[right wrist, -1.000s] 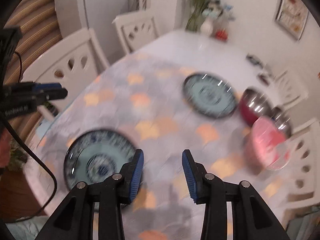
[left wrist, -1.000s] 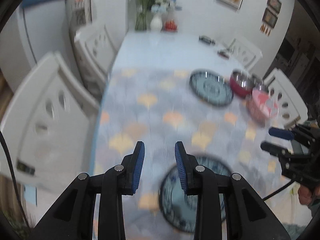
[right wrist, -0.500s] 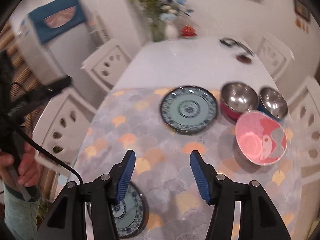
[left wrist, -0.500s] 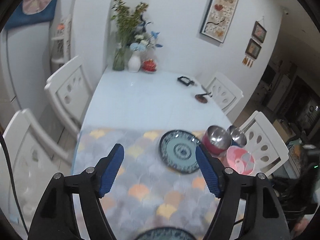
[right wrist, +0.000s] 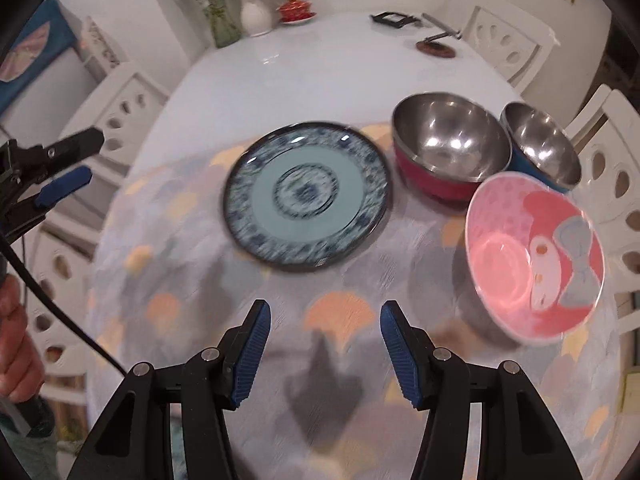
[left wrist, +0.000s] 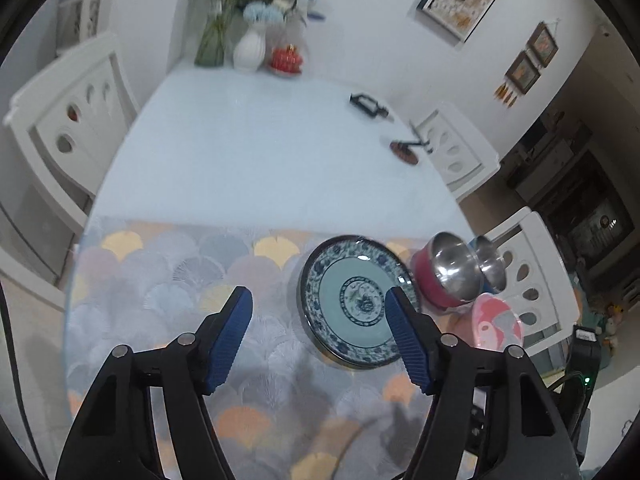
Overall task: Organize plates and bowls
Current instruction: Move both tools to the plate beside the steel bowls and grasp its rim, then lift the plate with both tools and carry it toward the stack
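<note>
both grippers hang empty above the table: left gripper (left wrist: 320,336) jaws closing on nothing, right gripper (right wrist: 324,354) parted. blue plate (right wrist: 308,196) lies flat beside 3 bowls, likely the next pickup.

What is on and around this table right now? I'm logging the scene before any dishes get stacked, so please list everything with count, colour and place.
plate: 1, blue patterned, on the placemat, left of the bowls
steel bowls: 2, red-sided beside the plate, blue-sided right of it
pink bowl: 1, pink with cartoon print, nearest of the bowls
placemat: 1, scalloped pastel, near end of table
table: 1, pale blue
vases with flowers: 2, green glass and white, far end
red lidded cup: 1, beside the vases
small dark items: a few, far right of the table
chairs: several, white, around the table
left gripper: blue pads, closing, nothing between
right gripper: blue pads, open, empty
</note>
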The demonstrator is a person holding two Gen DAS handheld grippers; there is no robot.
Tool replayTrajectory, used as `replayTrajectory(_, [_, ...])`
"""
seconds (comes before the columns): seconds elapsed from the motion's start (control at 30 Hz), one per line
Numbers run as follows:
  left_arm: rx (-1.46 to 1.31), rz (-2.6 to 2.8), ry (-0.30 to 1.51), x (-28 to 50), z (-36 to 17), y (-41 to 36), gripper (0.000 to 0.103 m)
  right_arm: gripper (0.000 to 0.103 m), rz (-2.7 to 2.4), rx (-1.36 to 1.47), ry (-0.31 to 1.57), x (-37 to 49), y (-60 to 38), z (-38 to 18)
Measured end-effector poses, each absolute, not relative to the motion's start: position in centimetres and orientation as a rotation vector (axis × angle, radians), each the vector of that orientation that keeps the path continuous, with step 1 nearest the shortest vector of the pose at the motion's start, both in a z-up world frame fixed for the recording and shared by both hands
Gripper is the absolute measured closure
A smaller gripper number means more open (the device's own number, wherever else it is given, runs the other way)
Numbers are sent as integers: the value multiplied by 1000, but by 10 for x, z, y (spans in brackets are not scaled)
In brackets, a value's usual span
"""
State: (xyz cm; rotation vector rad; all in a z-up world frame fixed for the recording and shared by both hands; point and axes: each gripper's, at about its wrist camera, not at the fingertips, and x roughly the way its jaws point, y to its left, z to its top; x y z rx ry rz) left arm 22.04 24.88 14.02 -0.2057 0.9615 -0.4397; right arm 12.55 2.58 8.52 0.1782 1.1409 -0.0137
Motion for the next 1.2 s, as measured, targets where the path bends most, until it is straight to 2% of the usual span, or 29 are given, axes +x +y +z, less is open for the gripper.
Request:
replayTrajectory(0.1, [-186, -460, 1006, 243, 117, 238, 41, 48, -72, 152, 1139, 146, 22, 68])
replayTrajectory(0.23, [-166, -497, 1066, 269, 87, 223, 56, 48, -107, 216, 1171, 171, 12, 46])
replayTrajectory(0.4, [-153, -534, 1126, 293, 55, 208, 68, 48, -145, 232, 1168, 188, 8, 33])
replayTrajectory(0.5, [-146, -542, 1139, 300, 45, 203, 69, 48, -155, 226, 1167, 194, 9, 26])
replayTrajectory(0.8, [-133, -558, 1154, 312, 26, 191, 85, 48, -179, 212, 1162, 203, 8, 9])
replayTrajectory(1.2, [-130, -557, 1154, 320, 17, 183, 86, 49, -145, 228, 1131, 226, 8, 6])
